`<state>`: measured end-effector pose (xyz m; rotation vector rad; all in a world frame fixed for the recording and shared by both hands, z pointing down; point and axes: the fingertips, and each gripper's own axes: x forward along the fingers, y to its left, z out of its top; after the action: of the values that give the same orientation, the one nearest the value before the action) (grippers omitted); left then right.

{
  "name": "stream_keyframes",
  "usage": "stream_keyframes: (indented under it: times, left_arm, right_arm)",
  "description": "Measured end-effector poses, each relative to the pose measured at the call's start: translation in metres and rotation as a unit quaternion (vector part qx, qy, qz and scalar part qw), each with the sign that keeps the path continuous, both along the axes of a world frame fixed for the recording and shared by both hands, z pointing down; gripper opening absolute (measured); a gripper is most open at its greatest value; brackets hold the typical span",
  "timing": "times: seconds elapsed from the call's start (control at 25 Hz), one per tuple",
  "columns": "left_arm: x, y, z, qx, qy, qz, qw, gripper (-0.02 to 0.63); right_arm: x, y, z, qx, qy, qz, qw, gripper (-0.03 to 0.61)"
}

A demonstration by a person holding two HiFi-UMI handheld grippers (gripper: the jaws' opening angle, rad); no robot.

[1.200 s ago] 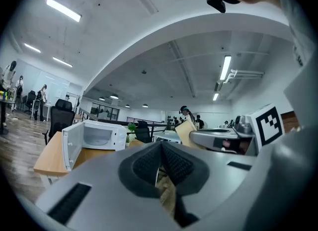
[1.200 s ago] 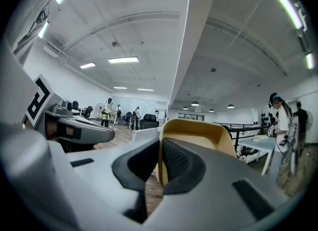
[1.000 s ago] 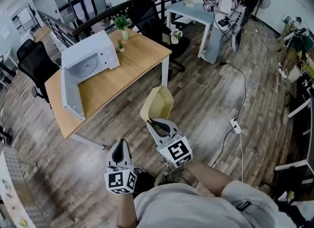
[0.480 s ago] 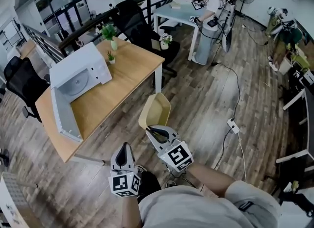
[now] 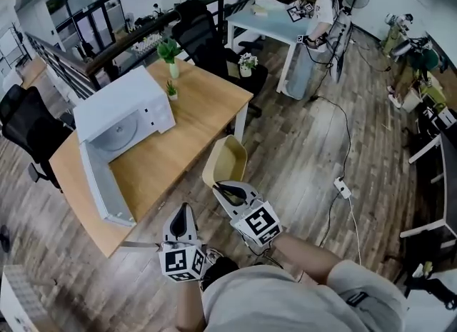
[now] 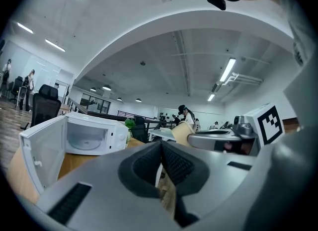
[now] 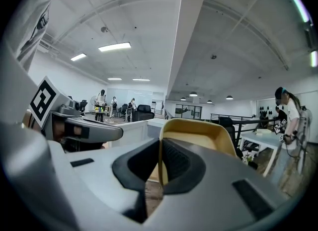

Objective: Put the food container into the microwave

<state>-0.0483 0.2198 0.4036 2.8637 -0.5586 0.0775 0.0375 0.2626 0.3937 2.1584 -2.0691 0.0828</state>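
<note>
In the right tongs (image 5: 220, 185), food container (image 5: 226, 159); square marker (image 5: 258, 222)

The food container (image 5: 226, 161) at the right gripper (image 5: 221, 185) is pale yellow. That gripper and the left gripper (image 5: 183, 209) are light grey with dark grey ribbed pads (image 7: 175, 161), and their cubes bear black-and-white square markers. Ahead of both, the microwave (image 5: 128, 113) is white and the counter (image 5: 193, 116) is light wood grain. The floor (image 5: 307, 145) below is grey-brown planking.
</note>
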Motion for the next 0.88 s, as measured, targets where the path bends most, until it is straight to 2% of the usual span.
stream_keyframes:
  times: [0.32,0.48,0.88]
  left_arm:
    - [0.002,-0.035,0.01,-0.021,0.011,0.027,0.9994,0.012]
    - [0.002,-0.043,0.011,-0.026,0.017,0.031,0.999,0.012]
    - [-0.005,-0.079,0.023,-0.028,0.001,0.001,0.9996,0.012]
  right_arm:
    - [-0.002,-0.043,0.011,-0.031,0.008,0.009,0.999,0.023]
    - [-0.006,-0.058,0.015,-0.038,0.015,-0.004,0.999,0.023]
    - [-0.002,-0.106,0.028,-0.043,0.009,-0.028,0.999,0.023]
